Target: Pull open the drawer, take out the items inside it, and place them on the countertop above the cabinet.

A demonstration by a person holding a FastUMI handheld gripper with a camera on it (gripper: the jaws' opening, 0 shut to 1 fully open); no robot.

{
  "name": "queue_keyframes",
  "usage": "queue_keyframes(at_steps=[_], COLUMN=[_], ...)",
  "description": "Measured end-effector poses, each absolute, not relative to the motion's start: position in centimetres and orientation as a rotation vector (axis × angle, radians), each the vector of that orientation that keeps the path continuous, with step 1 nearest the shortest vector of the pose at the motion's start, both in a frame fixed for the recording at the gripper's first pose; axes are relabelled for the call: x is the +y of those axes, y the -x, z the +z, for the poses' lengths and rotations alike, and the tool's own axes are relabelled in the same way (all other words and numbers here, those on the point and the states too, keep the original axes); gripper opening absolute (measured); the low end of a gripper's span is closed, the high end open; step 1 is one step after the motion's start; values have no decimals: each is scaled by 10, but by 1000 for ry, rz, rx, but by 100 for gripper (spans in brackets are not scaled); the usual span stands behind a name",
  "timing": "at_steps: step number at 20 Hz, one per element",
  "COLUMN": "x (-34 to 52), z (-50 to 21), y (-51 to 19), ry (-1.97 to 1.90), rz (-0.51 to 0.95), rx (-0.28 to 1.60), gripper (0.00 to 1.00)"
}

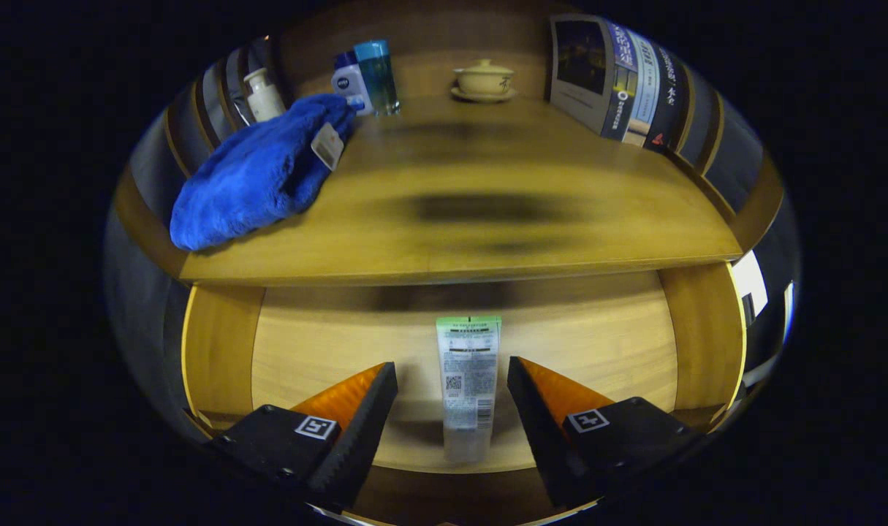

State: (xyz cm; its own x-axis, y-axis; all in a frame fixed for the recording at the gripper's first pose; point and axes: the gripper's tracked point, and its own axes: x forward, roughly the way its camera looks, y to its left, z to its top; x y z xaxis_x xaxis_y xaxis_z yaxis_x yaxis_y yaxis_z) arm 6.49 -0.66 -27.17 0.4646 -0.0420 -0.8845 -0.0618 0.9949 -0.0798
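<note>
Item under inspection: one squeeze tube (468, 380), lying flat on the floor of the open drawer (604, 343), its long axis running near to far, printed face up, the clear end nearest. It lies between the two fingers of the tongs (452, 383), which stand spread wide on either side of it, touching nothing.

Handling, as judged: the tube looks light and soft-walled, with a smooth, likely slippery skin. It should yield under pressure, so a firm squeeze at mid-body risks deforming it or letting it slide out. The printed middle section appears the best place to take hold, across its width. The flat near end seems too thin to pinch securely.

Surface: the wooden top (487, 241) above the drawer has a wide bare stretch in the middle, suitable for setting the tube down. A blue towel (257, 175) lies at far left; behind it stand a white bottle (264, 95), a second bottle (350, 84) and a blue tumbler (378, 73). A lidded cup on a saucer (484, 79) sits at centre far. Magazines (619, 80) lean at far right.

Room: dim; lighting is uneven.
</note>
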Motion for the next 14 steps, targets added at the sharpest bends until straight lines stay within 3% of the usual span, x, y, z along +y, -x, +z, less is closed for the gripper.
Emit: queue_keyframes(at_steps=[7, 14], x=[-20, -26], z=[-297, -307], y=[-50, -42], ry=[166, 198], rz=[-1, -30], rx=[1255, 1352], gripper=[97, 76])
